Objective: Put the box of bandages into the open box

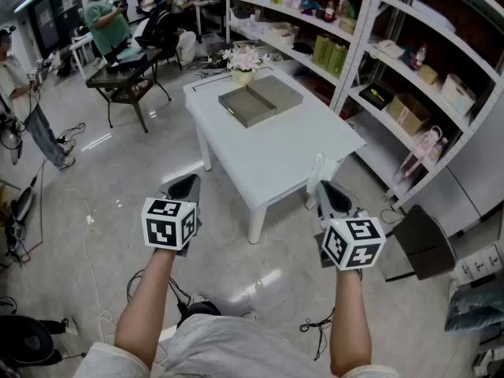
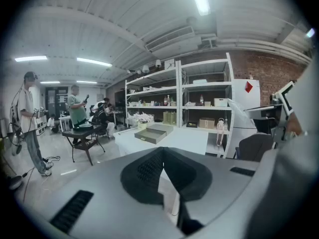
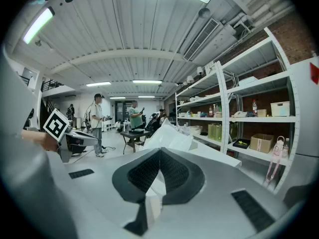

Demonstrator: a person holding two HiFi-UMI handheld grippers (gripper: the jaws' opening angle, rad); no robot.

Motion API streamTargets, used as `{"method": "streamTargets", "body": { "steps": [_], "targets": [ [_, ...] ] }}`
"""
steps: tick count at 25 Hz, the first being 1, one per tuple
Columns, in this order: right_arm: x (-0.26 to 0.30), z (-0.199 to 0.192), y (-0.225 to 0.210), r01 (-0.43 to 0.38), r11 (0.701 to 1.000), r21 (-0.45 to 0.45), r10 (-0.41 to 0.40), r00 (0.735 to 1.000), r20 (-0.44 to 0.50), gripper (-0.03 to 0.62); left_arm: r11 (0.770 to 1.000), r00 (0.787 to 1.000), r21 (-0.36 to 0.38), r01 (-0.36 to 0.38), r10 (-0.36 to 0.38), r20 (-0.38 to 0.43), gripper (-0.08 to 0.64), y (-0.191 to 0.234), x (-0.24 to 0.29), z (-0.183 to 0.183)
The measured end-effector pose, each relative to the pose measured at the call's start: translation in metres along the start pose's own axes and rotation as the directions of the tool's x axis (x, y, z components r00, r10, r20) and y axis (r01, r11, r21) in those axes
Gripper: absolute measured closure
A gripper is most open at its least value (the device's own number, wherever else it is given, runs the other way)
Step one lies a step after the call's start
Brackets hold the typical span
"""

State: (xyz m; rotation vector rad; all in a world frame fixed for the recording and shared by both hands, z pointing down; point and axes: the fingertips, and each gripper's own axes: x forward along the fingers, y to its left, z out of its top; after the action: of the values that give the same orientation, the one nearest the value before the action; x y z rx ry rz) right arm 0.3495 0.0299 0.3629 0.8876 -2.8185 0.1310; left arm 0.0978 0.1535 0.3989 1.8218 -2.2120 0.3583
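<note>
- Looking down, I count one white desk [image 1: 299, 148], its legs mostly hidden under the top.
- One grey open box [image 1: 260, 101] lies near the desk's far edge, beside one flower pot [image 1: 242, 61]. I can't make out its inside.
- Of my two claws, the left gripper [image 1: 187, 183] has its jaws pressed together on nothing.
- The right gripper [image 1: 324, 189] is clamped on the one white box of bandages [image 1: 317, 172]. It is held off the desk by the near corner and partly hidden.

A white table [image 1: 299, 152] with a pot of flowers [image 1: 242, 60] at its far edge stands beside tall white shelves [image 1: 356, 50] of boxes and bottles, with a dark table [image 1: 126, 81] and several people [image 1: 106, 24] beyond and cables [image 1: 83, 235] on the floor
</note>
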Motion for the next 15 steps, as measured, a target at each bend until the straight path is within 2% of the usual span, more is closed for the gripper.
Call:
{"method": "streamTargets", "body": {
  "steps": [7, 15],
  "targets": [
    [0.018, -0.003, -0.008, -0.014, 1.000, -0.007, 0.014, 1.000, -0.009, 0.587, 1.000, 1.000, 0.009, 0.012, -0.012, -0.004, 0.555, -0.005, 0.020, 0.003],
    [0.068, 0.000, -0.003, -0.025, 1.000, -0.012, 0.025, 0.999, -0.029, 0.586, 1.000, 1.000, 0.002, 0.011, -0.011, -0.013, 0.555, 0.032, 0.053, 0.008]
  ]
}}
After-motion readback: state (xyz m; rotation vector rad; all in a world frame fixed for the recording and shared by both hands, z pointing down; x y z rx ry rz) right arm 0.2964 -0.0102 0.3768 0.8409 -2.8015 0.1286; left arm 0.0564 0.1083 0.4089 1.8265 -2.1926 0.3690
